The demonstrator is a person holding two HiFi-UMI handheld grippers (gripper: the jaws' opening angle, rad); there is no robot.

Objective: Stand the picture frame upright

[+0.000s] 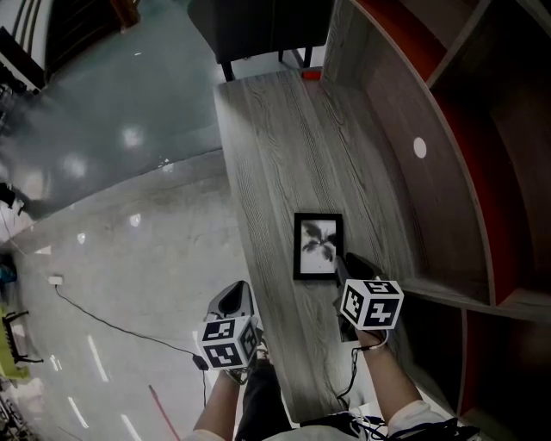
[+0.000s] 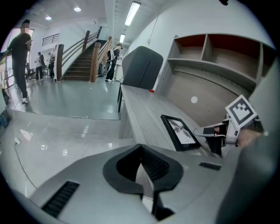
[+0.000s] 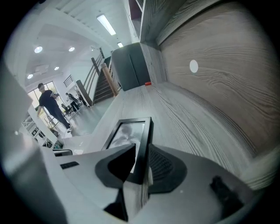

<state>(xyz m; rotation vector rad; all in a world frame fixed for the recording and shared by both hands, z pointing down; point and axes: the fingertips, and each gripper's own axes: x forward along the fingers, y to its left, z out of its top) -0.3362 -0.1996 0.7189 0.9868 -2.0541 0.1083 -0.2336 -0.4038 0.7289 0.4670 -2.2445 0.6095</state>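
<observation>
A black picture frame with a grey flower print lies face up on the grey wooden table. My right gripper is at the frame's near right corner. In the right gripper view the frame's right edge runs in between the two jaws of the right gripper, which are shut on it. My left gripper hangs off the table's left edge, over the floor, apart from the frame. Its jaws meet with nothing between them in the left gripper view, where the frame and the right gripper show to the right.
A curved shelf unit with red back panels rises along the table's right side. A dark chair and a small red object are at the table's far end. A cable trails on the floor. A person walks far off.
</observation>
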